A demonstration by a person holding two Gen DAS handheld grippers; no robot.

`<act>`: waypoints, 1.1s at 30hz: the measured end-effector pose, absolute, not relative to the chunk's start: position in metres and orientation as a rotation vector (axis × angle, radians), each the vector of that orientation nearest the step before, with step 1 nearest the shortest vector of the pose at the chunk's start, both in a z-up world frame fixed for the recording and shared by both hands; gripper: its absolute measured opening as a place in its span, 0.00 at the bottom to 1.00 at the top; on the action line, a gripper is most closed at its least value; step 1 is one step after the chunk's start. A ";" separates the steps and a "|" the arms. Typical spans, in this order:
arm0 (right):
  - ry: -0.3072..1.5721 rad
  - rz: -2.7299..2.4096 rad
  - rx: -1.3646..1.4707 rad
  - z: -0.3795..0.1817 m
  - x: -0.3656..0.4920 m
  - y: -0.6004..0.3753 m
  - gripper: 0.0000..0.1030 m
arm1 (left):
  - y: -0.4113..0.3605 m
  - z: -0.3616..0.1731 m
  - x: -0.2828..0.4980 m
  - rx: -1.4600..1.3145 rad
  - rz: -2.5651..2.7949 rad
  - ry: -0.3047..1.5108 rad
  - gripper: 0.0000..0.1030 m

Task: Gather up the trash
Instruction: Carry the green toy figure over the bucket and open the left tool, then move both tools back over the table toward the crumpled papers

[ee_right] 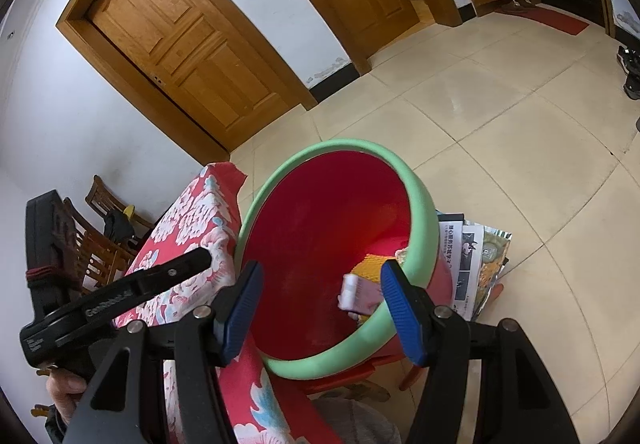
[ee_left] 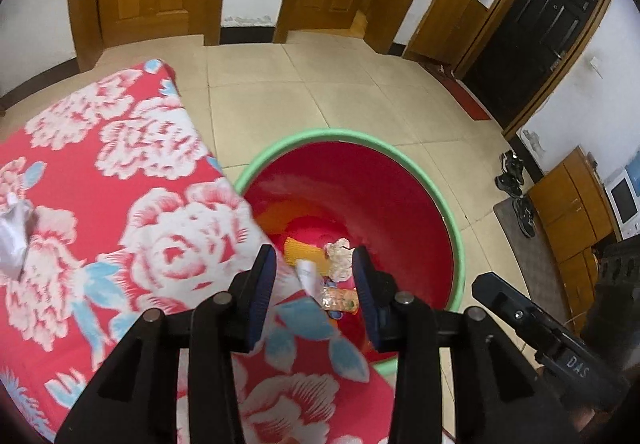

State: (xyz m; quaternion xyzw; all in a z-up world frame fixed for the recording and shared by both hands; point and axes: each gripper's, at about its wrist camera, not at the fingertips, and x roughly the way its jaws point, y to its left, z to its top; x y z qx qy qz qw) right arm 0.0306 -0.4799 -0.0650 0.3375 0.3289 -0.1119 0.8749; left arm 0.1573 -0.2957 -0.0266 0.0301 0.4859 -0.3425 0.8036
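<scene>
Tiled room, wooden doors along the far wall; the table [ee_left: 120, 204] under a red floral cloth fills the left wrist view from 7 to 11 o'clock. The red bin [ee_left: 456, 220] with its green rim stands against the table's edge, at 3 o'clock of it.

Your left gripper [ee_left: 314, 264] hangs over the bin mouth, jaws apart, nothing pressed between the pads. A white scrap of paper [ee_left: 309, 275] shows between them, seemingly dropping in; crumpled wrappers [ee_left: 339, 258] lie on the bin floor just past the tips.

Your right gripper [ee_right: 320, 286] has its jaws apart astride the near rim at 5 o'clock; I cannot tell whether they touch it.

Judgement: keep the left jaws clear over the mouth until the scrap has fallen. A crumpled silver wrapper [ee_left: 14, 240] lies on the cloth at 9 o'clock, not yet collected.
</scene>
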 end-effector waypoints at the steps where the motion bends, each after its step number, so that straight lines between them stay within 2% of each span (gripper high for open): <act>1: 0.687 -0.230 0.702 -0.064 0.031 -0.478 0.62 | -0.291 -0.024 0.157 0.062 -0.727 1.035 0.38; 14: 0.703 -0.196 0.675 -0.058 0.039 -0.457 0.62 | -0.226 -0.012 0.171 0.006 -0.603 1.007 0.38; 33: 0.768 -0.017 0.533 -0.030 0.088 -0.372 0.62 | -0.080 0.005 0.182 -0.085 -0.338 0.940 0.38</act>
